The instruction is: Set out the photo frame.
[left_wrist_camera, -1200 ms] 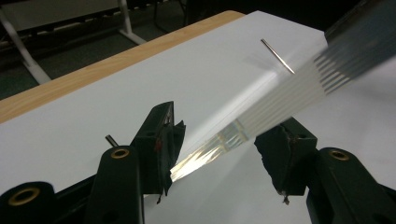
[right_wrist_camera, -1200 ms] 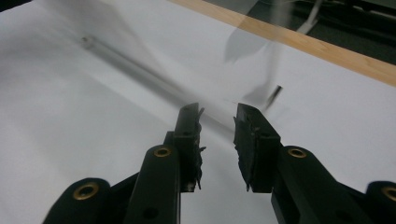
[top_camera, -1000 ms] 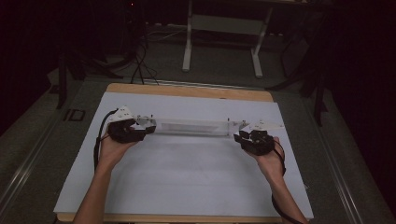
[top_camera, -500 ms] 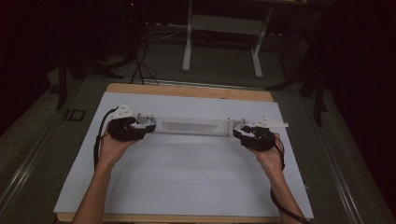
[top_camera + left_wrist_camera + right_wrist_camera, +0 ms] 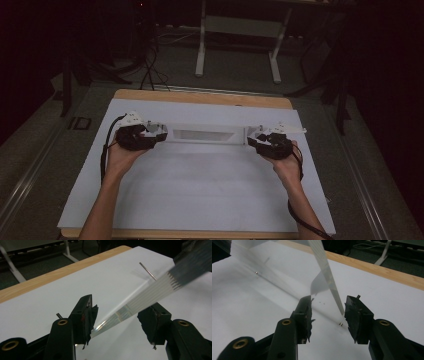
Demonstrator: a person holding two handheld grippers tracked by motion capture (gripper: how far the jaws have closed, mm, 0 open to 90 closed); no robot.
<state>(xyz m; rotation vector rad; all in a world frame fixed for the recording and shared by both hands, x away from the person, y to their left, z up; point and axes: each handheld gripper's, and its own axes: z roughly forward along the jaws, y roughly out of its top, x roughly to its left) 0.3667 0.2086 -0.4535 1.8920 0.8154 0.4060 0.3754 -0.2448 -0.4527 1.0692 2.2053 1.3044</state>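
Since a second ago both hands have barely shifted; the right hand-held gripper (image 5: pixel 251 136) has been opening beside the clear strip (image 5: pixel 205 134), while the left hand-held gripper (image 5: pixel 161 132) stays open around it.

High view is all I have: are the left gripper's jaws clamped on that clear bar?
Observer: No. In the left gripper view the left gripper is open. The clear bar runs between its pads, with a gap at the pad on that view's right.
Operator: And the right end?
Observer: The right gripper is open too. Its jaws have just opened wider, then eased in a little. The bar's edge stands between the pads, apart from the pad on that view's left.
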